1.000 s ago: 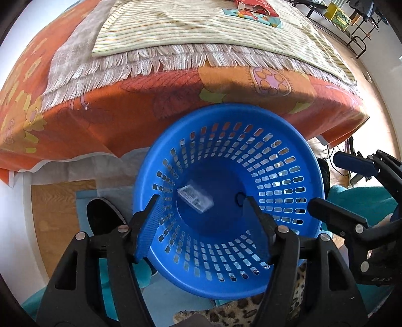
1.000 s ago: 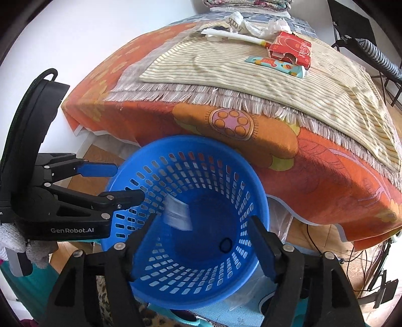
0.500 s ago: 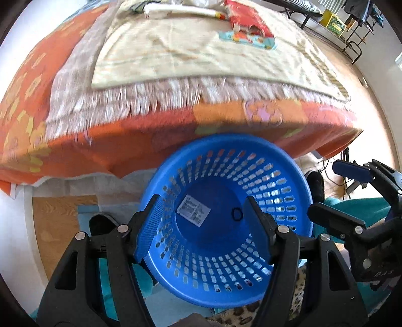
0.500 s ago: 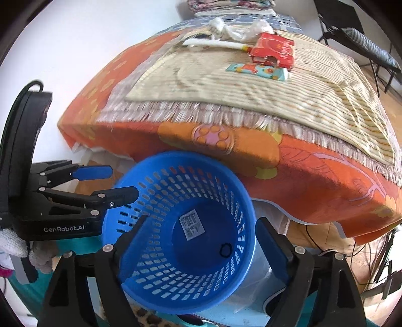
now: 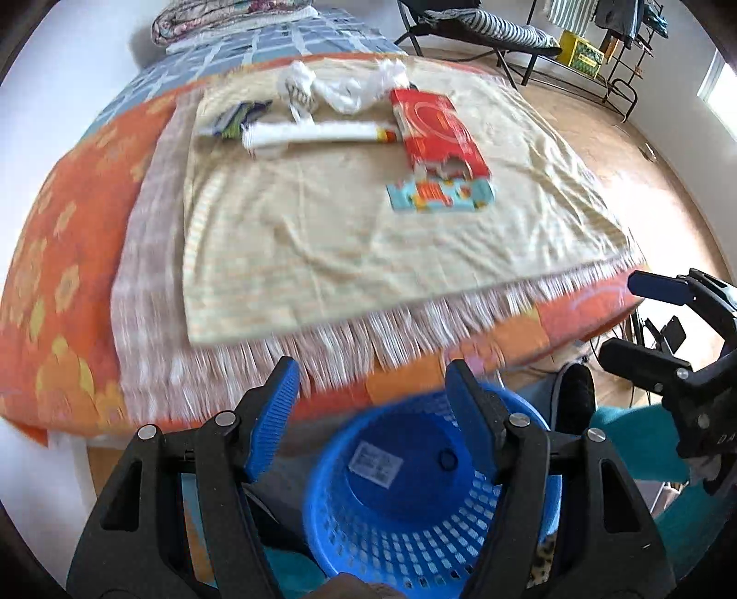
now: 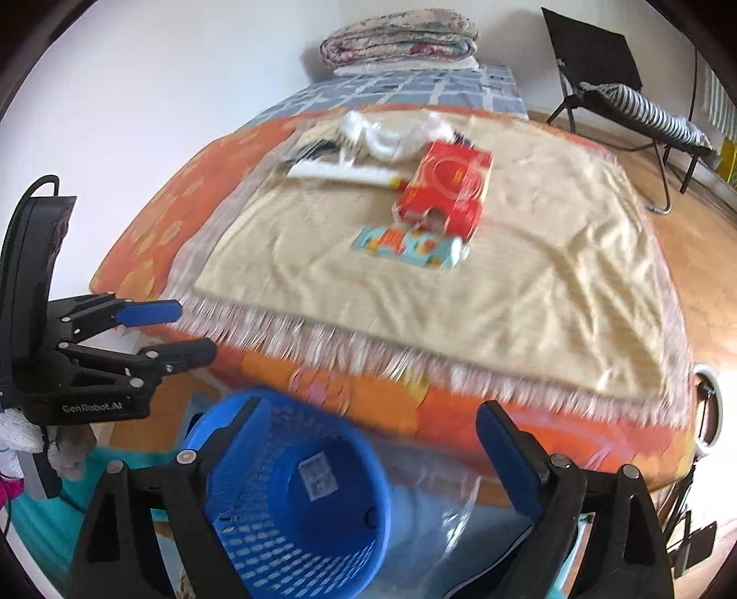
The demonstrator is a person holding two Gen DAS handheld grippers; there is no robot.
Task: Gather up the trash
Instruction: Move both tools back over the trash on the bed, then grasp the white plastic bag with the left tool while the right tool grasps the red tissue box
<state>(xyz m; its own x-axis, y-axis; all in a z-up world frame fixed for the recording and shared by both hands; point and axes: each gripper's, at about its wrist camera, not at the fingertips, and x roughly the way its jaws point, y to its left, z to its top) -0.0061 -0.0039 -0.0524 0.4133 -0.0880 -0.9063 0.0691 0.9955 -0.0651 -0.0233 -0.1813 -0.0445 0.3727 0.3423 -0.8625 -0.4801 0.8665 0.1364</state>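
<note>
A blue perforated basket (image 5: 433, 507) (image 6: 295, 497) stands on the floor against the bed, with a small printed slip (image 5: 375, 463) lying inside. On the bed's beige throw lie a red carton (image 5: 437, 126) (image 6: 444, 184), a teal patterned wrapper (image 5: 440, 196) (image 6: 410, 244), a white tube (image 5: 318, 133) and crumpled white plastic (image 5: 350, 90). My left gripper (image 5: 368, 373) hangs open over the basket's far rim, nothing between its pads. My right gripper (image 6: 368, 410) is beside it, its jaws opening with nothing between them.
A folded quilt (image 6: 398, 37) sits at the bed's head. A black folding chair (image 6: 599, 69) stands on the wooden floor to the right. Clear plastic (image 6: 442, 516) lies beside the basket. A white wall runs along the bed's left side.
Both grippers rose and tipped up from the basket towards the bed top. The basket sank to the lower edge of both views. The right jaws widened; the falling slip now rests in the basket.
</note>
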